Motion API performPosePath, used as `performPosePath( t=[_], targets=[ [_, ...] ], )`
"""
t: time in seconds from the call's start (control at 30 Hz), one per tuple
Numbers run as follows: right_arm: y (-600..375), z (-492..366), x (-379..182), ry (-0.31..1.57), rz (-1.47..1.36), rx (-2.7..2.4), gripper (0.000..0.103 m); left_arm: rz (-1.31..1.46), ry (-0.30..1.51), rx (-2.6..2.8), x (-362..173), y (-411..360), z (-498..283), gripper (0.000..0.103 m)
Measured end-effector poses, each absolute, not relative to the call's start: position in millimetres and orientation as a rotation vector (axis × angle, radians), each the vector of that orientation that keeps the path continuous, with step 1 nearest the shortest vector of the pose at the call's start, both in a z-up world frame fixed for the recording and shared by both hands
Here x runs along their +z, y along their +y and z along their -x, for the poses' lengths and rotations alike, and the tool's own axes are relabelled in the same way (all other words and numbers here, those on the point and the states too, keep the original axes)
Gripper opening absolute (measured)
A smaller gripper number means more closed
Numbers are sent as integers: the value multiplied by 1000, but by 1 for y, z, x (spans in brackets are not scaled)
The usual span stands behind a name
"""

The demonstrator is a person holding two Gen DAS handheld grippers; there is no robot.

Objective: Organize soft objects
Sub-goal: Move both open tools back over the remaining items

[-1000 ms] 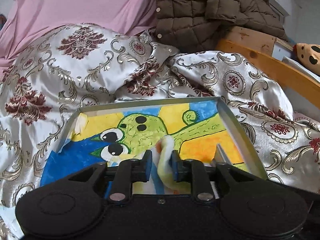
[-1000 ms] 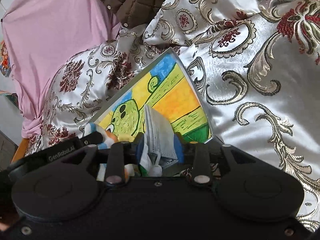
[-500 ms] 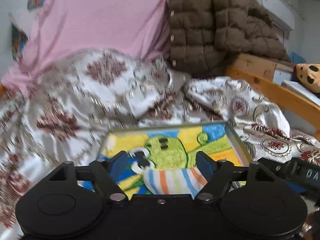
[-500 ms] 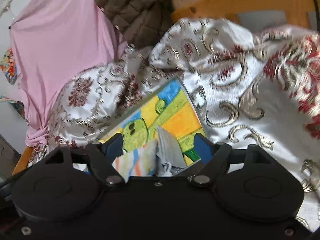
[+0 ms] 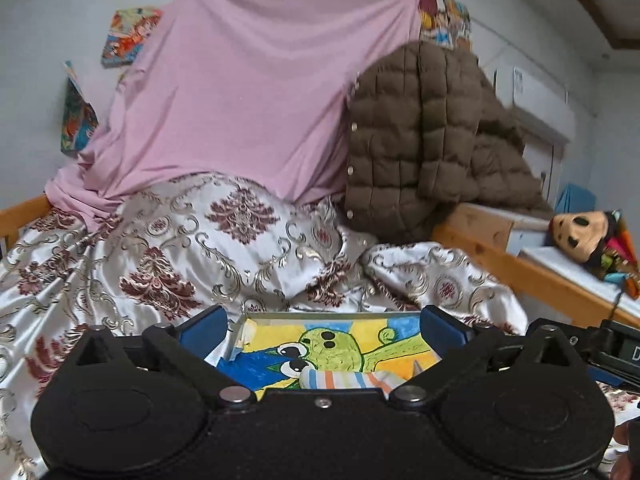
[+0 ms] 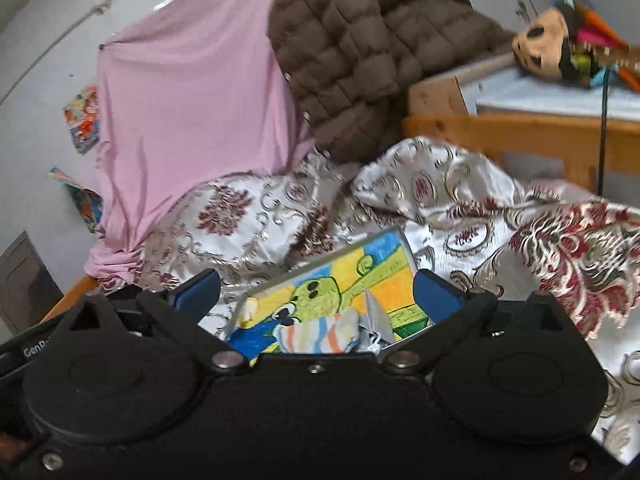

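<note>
A metal tray (image 5: pixel 320 314) lined with a bright cartoon drawing lies on the patterned bedspread. A striped sock (image 5: pixel 344 380) lies in the tray at its near edge. It also shows in the right wrist view (image 6: pixel 320 334), beside a grey face mask (image 6: pixel 376 316) in the same tray (image 6: pixel 280 280). My left gripper (image 5: pixel 323 330) is open and empty, raised above and behind the tray. My right gripper (image 6: pixel 316 292) is open and empty too, held back from the tray.
A silver and maroon bedspread (image 5: pixel 180 248) covers the bed. A pink sheet (image 5: pixel 248 100) and a brown puffer jacket (image 5: pixel 420 140) hang behind it. A wooden bed frame (image 5: pixel 500 264) runs along the right, with a plush toy (image 5: pixel 580 234) beyond.
Both grippers opened and let go, the left of the striped sock, the right of the grey mask. Both have pulled up and back from the tray.
</note>
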State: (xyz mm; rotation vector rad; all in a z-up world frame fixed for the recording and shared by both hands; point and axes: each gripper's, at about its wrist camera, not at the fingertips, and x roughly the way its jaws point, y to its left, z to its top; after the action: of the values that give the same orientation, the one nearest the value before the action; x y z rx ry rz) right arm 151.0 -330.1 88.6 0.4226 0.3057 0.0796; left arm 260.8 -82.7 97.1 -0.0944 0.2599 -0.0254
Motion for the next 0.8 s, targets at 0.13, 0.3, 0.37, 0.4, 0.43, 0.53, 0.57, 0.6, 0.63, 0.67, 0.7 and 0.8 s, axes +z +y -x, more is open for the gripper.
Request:
performPosePath(
  t=[0.13,0.3,0.37,0.4,0.43,0.53,0.57,0.6,0.63,0.67,0.7,0.8],
  targets=[
    [-318,-117,101,271,-385,80,102,105,230,-42,104,-74,-226,102],
    [-309,-71,109,235,-356,93,102,112,193,-58,108,-62,-184,102],
    [-305,-55,110,229,-345,98,102,109,186,-60,107,-59,-169,102],
    [-303,-45,110,227,-341,100,102,108,183,-63,106,-56,-161,102],
    [-301,-35,109,228,-334,102,102,107,183,-64,105,-54,-154,102],
    [-296,-8,104,246,-323,98,102,103,202,-60,98,-47,-133,102],
    [-295,-2,104,249,-316,98,102,102,207,-58,95,-44,-126,102],
    [-292,7,103,253,-305,94,102,100,213,-57,91,-41,-118,102],
    [-290,15,102,255,-294,88,102,95,221,-56,88,-37,-111,102],
    [-288,17,100,257,-286,84,102,89,228,-55,84,-35,-104,102],
    [-287,23,100,259,-278,80,102,82,235,-53,80,-32,-97,102],
    [-279,47,96,261,-248,71,102,60,253,-44,70,-25,-79,102]
  ],
)
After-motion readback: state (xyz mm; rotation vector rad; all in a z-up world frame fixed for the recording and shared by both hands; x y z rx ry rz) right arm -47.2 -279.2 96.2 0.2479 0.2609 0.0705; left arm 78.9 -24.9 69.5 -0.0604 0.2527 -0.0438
